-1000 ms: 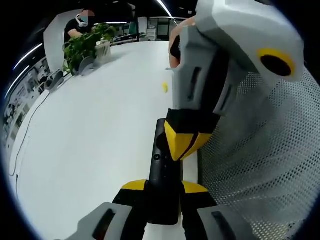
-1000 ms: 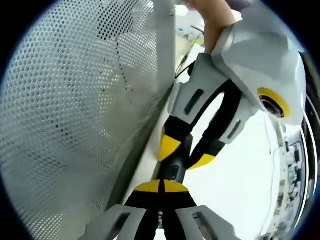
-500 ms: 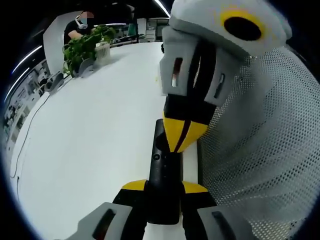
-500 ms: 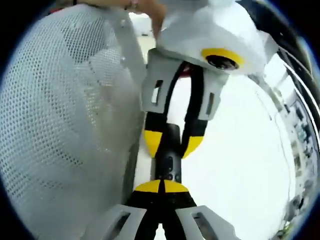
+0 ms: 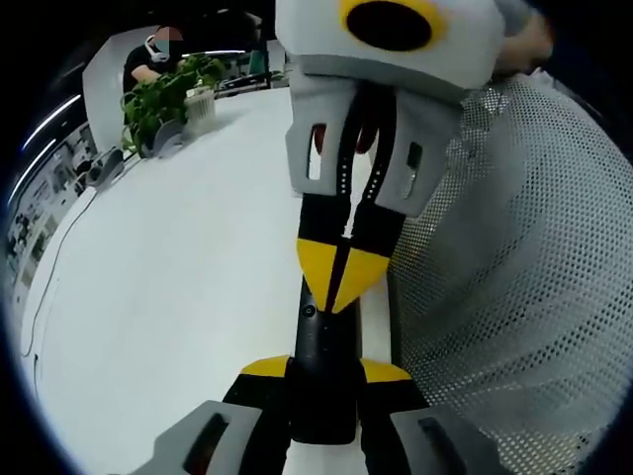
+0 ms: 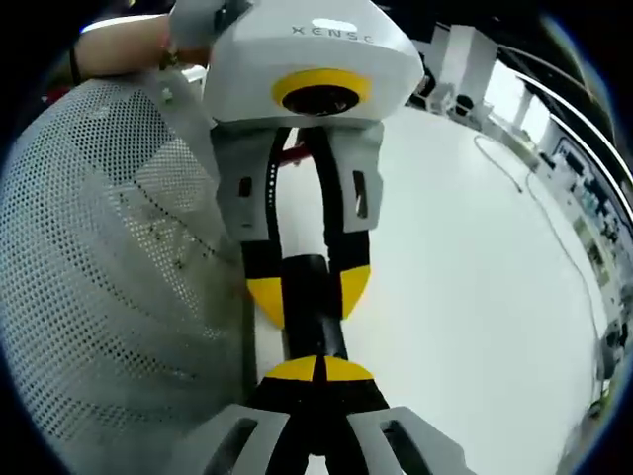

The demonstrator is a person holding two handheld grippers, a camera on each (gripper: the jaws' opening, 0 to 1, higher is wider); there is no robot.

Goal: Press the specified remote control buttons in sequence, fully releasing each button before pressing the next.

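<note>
Broad white tabletop (image 5: 188,257), matte. White perforated mesh panel (image 5: 514,297) along one side. Leafy green potted plant (image 5: 163,94) at the far edge, a seated person (image 5: 153,54) behind it. Thin cable (image 6: 554,237) trailing across the surface. Ceiling strip lights (image 5: 54,111) in a dim office.

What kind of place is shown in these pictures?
Probably an open office or lab. A long white table runs back to a potted plant where a person sits, ceiling strip lights glow overhead, and cluttered desks line the far side.
</note>
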